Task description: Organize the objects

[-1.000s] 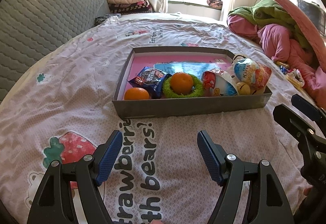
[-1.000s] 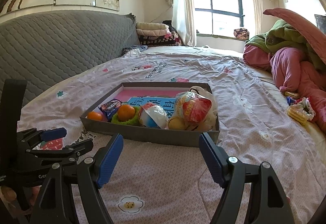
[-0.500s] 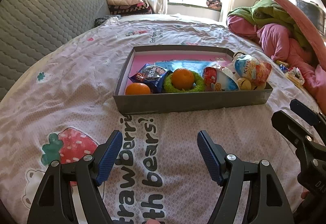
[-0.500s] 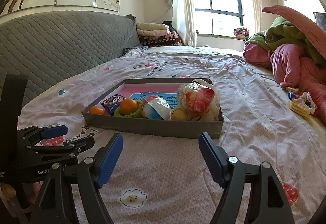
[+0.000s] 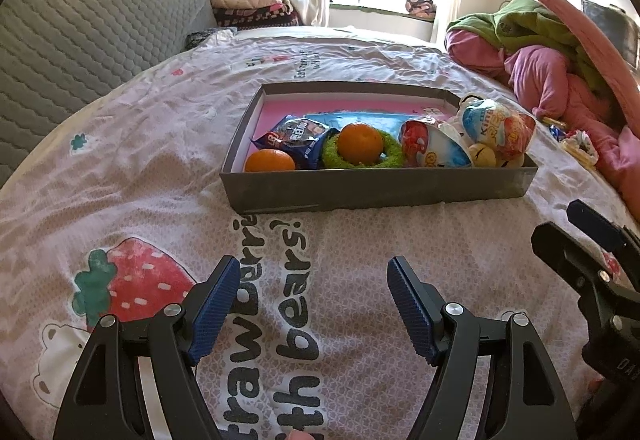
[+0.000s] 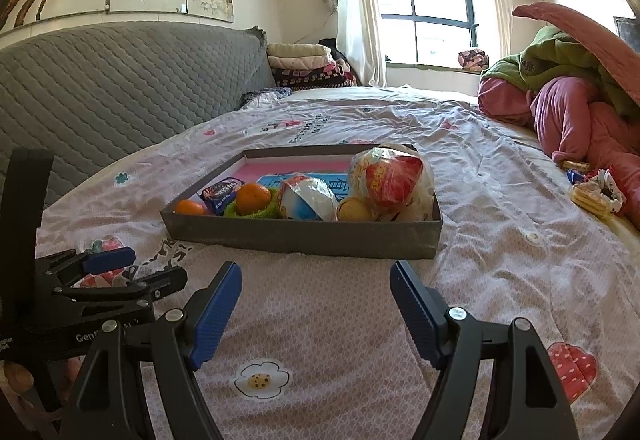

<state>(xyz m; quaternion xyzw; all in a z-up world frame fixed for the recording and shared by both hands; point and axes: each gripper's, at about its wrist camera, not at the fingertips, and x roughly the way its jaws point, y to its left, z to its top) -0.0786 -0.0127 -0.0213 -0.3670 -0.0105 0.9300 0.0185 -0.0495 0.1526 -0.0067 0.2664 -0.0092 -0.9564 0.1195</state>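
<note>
Spreading wide, the blue fingers of my left gripper hold nothing and hang over the printed bedsheet. My right gripper is the same, fingers far apart and empty above the sheet. Just beyond both sits the grey tray in the middle of the bed, well clear of its edges. Along the tray's near wall I see an orange at the left corner, a blue snack packet, a second orange resting in a green ring, a red-and-white egg pack and a bagged snack bundle at the right corner.
</note>
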